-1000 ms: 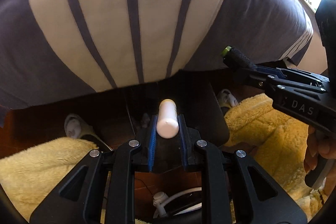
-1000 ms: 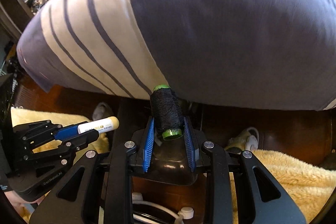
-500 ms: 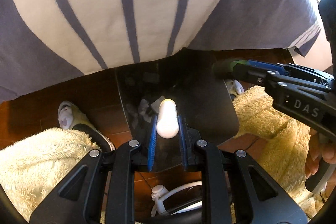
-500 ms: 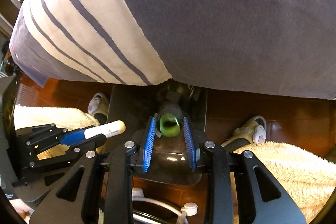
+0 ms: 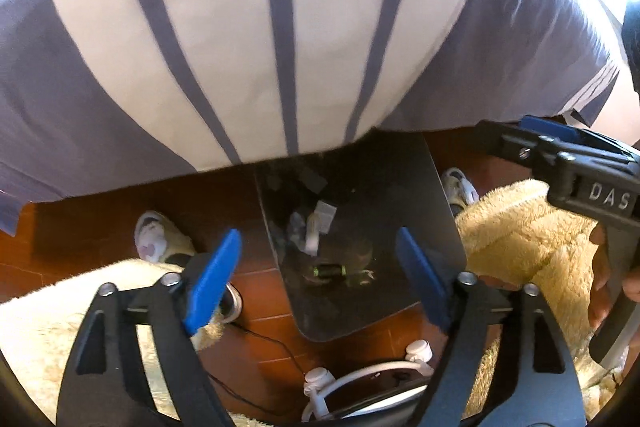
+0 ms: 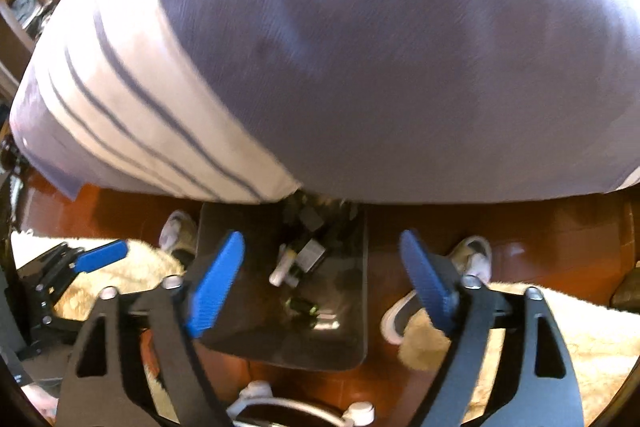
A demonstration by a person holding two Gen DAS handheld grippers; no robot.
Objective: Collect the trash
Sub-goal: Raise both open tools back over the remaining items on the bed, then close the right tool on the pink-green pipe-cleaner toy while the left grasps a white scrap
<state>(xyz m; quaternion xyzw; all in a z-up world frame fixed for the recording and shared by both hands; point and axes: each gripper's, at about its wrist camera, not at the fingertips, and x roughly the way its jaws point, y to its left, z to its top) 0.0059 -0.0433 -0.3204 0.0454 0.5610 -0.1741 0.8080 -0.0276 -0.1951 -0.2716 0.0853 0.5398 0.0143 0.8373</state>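
A dark waste bin [image 5: 446, 223] stands on the wooden floor below both grippers. In it lie a white tube [image 6: 280, 270] and a black thread spool with green ends [image 6: 303, 305], among other scraps. The left wrist view shows the same spool [image 5: 330, 271] and tube [image 5: 313, 237] at the bottom. My left gripper [image 5: 318, 279] hangs over the bin, its jaws opening with nothing between them. My right gripper [image 6: 322, 283] is also above the bin [image 6: 362, 311], jaws opening and empty. Each gripper shows in the other's view: the right gripper [image 5: 520, 137] and the left gripper [image 6: 102, 255].
A person's grey and white striped shirt [image 5: 280, 27] fills the upper half of both views. The person's feet [image 5: 152, 239] stand either side of the bin. A fluffy yellow rug [image 5: 528, 227] lies left and right. White cable parts [image 5: 360, 379] sit on the floor near the bottom.
Both grippers have opened. The white tube has dropped from the left one and the black spool from the right one, and both now lie in the bin.
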